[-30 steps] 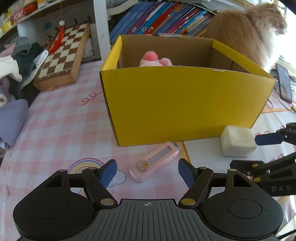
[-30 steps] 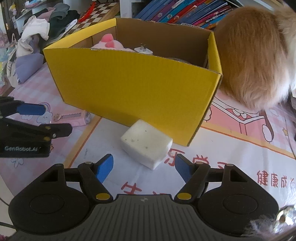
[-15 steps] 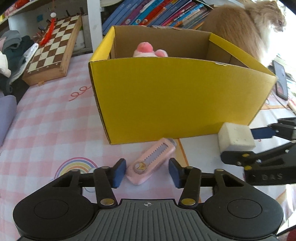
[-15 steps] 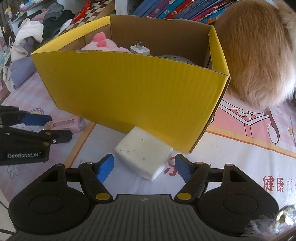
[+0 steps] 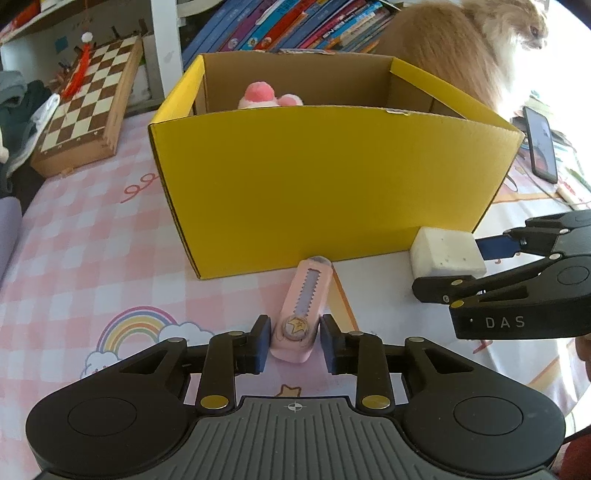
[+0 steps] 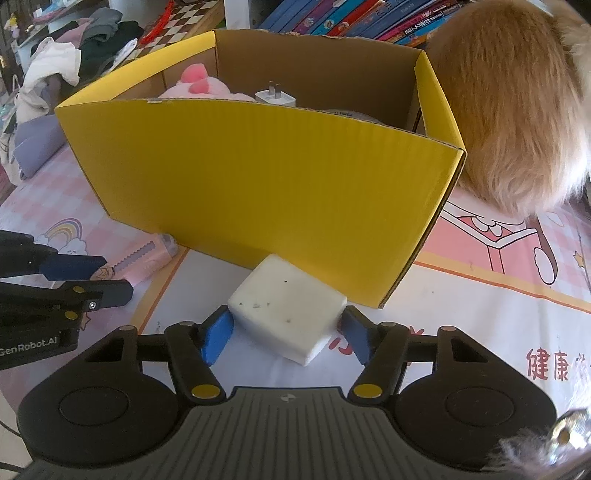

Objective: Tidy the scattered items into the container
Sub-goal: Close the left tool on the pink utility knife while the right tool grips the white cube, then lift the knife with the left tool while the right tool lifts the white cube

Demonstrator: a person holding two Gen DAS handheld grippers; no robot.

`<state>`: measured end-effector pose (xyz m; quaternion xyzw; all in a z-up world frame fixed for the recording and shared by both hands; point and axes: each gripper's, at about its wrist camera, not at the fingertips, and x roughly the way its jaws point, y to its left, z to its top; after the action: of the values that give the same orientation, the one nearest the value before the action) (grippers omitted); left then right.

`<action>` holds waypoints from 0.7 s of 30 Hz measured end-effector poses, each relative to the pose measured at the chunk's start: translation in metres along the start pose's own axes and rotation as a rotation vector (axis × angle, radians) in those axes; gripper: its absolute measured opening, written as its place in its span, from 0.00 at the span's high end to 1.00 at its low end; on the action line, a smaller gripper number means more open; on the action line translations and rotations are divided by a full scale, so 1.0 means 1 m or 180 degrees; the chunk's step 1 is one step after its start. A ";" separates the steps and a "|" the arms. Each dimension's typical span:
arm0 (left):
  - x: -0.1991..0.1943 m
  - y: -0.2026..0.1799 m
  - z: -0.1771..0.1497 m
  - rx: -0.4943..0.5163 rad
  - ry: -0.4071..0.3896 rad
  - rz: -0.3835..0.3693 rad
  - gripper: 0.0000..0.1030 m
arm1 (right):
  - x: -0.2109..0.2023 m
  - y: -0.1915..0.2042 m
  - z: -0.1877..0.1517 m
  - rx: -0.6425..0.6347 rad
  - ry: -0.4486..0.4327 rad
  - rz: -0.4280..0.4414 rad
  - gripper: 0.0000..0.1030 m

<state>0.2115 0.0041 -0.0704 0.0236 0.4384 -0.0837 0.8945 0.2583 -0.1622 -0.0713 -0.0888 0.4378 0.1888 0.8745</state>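
A pink utility knife (image 5: pixel 306 295) lies on the checked cloth in front of the yellow cardboard box (image 5: pixel 332 192). My left gripper (image 5: pixel 293 339) is closing, and its blue pads touch both sides of the knife's near end. A white block (image 6: pixel 288 310) rests against the box's front right corner (image 6: pixel 406 258). My right gripper (image 6: pixel 288 325) is closing too, with its pads against the block's two sides. Inside the box I see a pink plush toy (image 6: pixel 195 83) and a white plug (image 6: pixel 275 96). Each gripper also shows in the other's view, low by the table.
An orange long-haired cat (image 6: pixel 509 110) sits right behind the box's right end. A wooden chessboard (image 5: pixel 85 107) leans at the back left, near a pile of clothes (image 6: pixel 55 74). A phone (image 5: pixel 541 147) lies far right. Books (image 5: pixel 288 26) line the shelf behind.
Both grippers closed in from wide open: the left onto the knife's near end, which turned to point away from me, the right onto the white block. Neither hand shifted much.
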 end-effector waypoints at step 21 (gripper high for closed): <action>-0.045 0.006 -0.013 -0.0190 -0.0233 -0.0271 0.78 | -0.035 0.015 -0.019 -0.0058 -0.0045 0.0039 0.60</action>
<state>0.1753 0.0174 -0.0433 -0.0249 0.4084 -0.1094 0.9059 0.2196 -0.1637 -0.0544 -0.0928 0.4305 0.1987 0.8755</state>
